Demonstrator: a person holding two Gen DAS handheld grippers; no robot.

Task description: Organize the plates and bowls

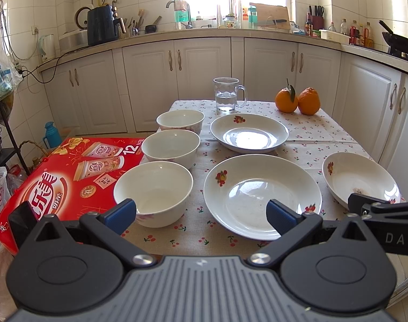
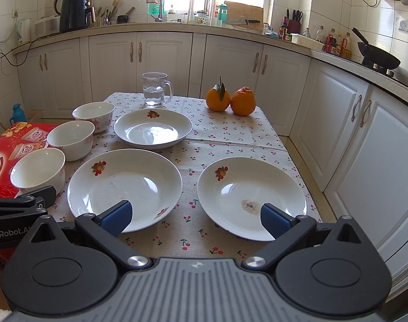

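Left gripper [image 1: 201,214]: blue-padded fingers spread wide, gripping nothing.
Right gripper [image 2: 196,218]: likewise spread, holding nothing.
Plates: three glossy white shallow rounds with fruit motifs, nearest [image 1: 262,196], right [image 2: 251,197], far [image 1: 249,132], apart on cherry-print tablecloth [image 2: 225,131].
Bowls: three white deep rounds, near [image 1: 153,193], middle [image 1: 170,148], far [image 1: 180,121], lined along table's left edge.

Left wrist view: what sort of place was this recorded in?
A home kitchen, most likely. White cabinets run under a counter with a faucet by the window, a wok sits on a stove at the right, and a cloth-covered table holds bowls and plates.
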